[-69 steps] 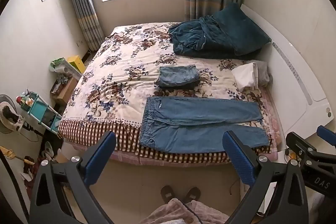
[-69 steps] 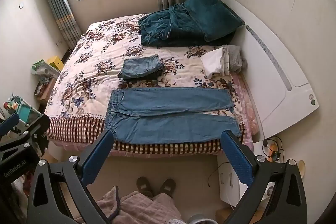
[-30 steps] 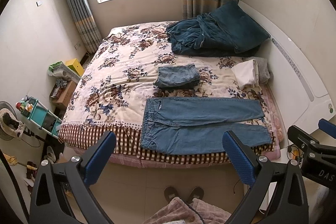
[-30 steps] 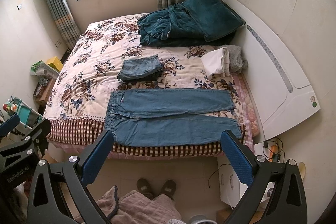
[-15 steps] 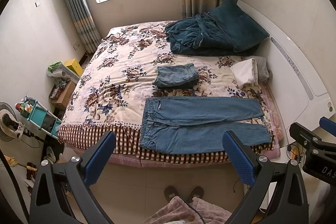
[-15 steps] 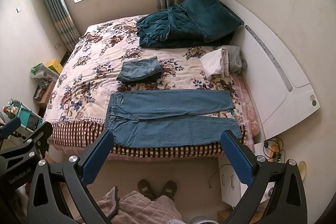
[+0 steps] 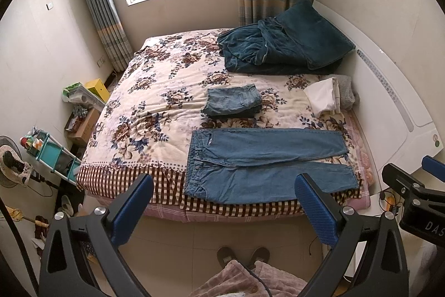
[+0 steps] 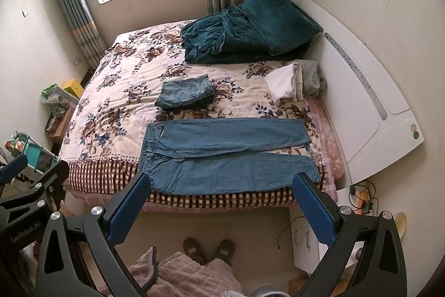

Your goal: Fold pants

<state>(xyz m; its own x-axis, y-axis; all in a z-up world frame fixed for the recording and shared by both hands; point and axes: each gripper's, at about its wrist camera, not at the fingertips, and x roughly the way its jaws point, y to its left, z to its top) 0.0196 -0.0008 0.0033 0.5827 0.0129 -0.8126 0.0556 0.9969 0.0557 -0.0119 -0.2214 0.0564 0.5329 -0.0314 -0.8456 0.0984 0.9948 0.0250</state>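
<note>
Pants (image 7: 264,166) lie flat along the bed (image 7: 155,102) edge for access; left gripper (image 7: 222,202) and right gripper (image 8: 222,199) hover released.

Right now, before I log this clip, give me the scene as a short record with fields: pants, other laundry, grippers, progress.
pants: blue jeans spread flat at the near edge of the bed, waistband to the left, legs to the right
folded pile: folded jeans lying beyond them
other items: teal blanket by the headboard, white cloth at right
left gripper: open, above the floor, holding nothing
right gripper: open, holding nothing
progress: no fold begun
</note>
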